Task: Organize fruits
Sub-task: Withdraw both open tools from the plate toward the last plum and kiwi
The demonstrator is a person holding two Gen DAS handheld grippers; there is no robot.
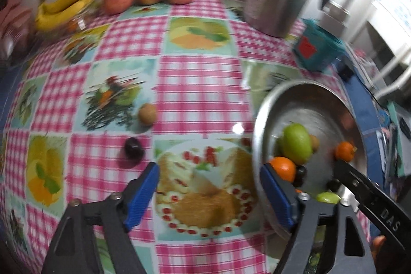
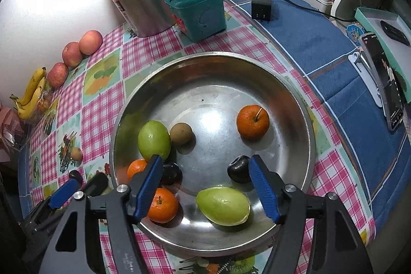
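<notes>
Fruits are mostly gathered in the steel bowl (image 2: pixel 305 120) on the desk (image 1: pixel 200 84): two green ones, three oranges, a brown one and two dark plums. Two stragglers sit out on the checked cloth, a dark plum (image 1: pixel 133 148) and a small brown fruit (image 1: pixel 147 113), well apart from the bowl. The left gripper (image 1: pixel 209 175) hovers low beside the bowl, jaws spread and empty, the plum just off its left finger. The right gripper (image 2: pixel 205 171) hangs over the bowl, also spread, holding nothing. The likely play is the plum: swing left to centre it between the pads, come down square, and close gently, since a smooth round fruit may well roll or squirt out.
</notes>
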